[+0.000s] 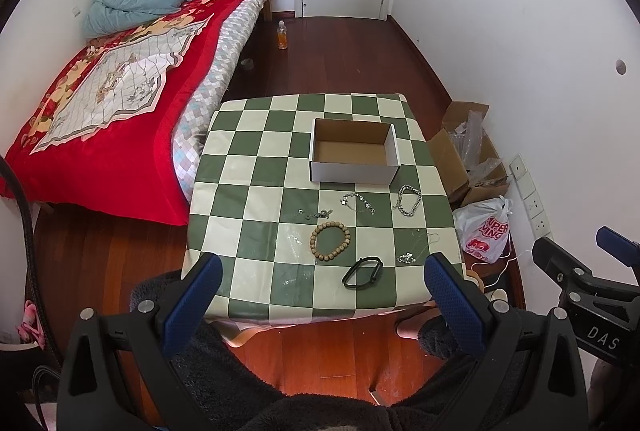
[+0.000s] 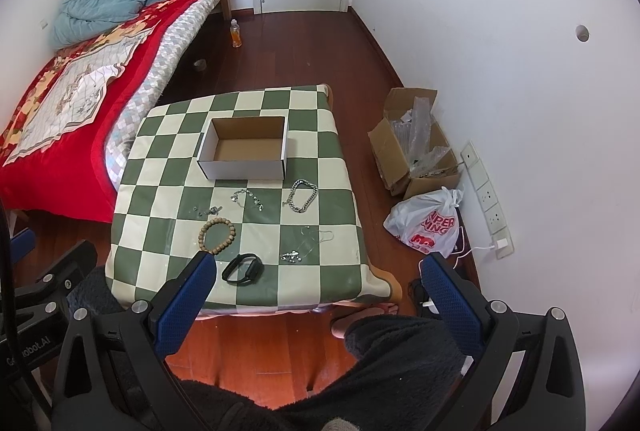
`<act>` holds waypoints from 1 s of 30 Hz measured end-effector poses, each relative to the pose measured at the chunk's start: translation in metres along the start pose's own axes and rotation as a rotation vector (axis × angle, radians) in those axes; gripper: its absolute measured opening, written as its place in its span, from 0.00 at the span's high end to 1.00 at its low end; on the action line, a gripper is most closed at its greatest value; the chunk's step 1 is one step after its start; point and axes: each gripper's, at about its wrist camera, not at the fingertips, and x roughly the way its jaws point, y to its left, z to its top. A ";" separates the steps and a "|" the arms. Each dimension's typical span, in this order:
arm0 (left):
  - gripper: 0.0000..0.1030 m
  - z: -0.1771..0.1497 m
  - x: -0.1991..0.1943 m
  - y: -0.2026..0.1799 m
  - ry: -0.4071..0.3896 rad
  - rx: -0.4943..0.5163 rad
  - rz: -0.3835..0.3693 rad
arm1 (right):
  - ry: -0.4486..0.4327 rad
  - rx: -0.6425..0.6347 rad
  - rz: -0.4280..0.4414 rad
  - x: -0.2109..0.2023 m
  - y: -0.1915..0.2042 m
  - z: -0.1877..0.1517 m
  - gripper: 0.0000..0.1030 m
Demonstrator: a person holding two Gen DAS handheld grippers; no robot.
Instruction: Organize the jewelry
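Note:
A white cardboard box (image 1: 353, 170) (image 2: 242, 168) stands open on the green checkered table (image 1: 248, 167) (image 2: 160, 167). In front of it lie a wooden bead bracelet (image 1: 329, 241) (image 2: 217, 235), a black band (image 1: 362, 272) (image 2: 242, 268), a silver chain bracelet (image 1: 408, 201) (image 2: 302, 196), a silver charm bracelet (image 1: 357, 202) (image 2: 248, 198), a thin necklace (image 1: 408, 258) (image 2: 294, 256) and small silver pieces (image 1: 316, 214) (image 2: 208, 210). My left gripper (image 1: 322, 279) and right gripper (image 2: 316, 281) are both open and empty, held above the table's near edge.
A bed with a red cover (image 1: 100, 119) lies to the left of the table. An open brown carton (image 2: 416, 147) and a white plastic bag (image 2: 428, 223) sit on the floor at the right wall. A bottle (image 1: 283, 36) stands by the door.

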 end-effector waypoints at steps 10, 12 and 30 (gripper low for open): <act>0.00 0.001 0.000 0.001 -0.006 0.001 -0.001 | -0.005 -0.002 0.002 -0.004 0.004 -0.001 0.00; 0.00 0.001 0.000 0.001 -0.008 0.002 0.002 | -0.006 -0.002 0.002 -0.004 0.004 -0.001 0.00; 0.00 -0.002 -0.002 0.004 -0.018 -0.003 -0.006 | -0.021 0.002 0.007 -0.009 0.001 0.000 0.00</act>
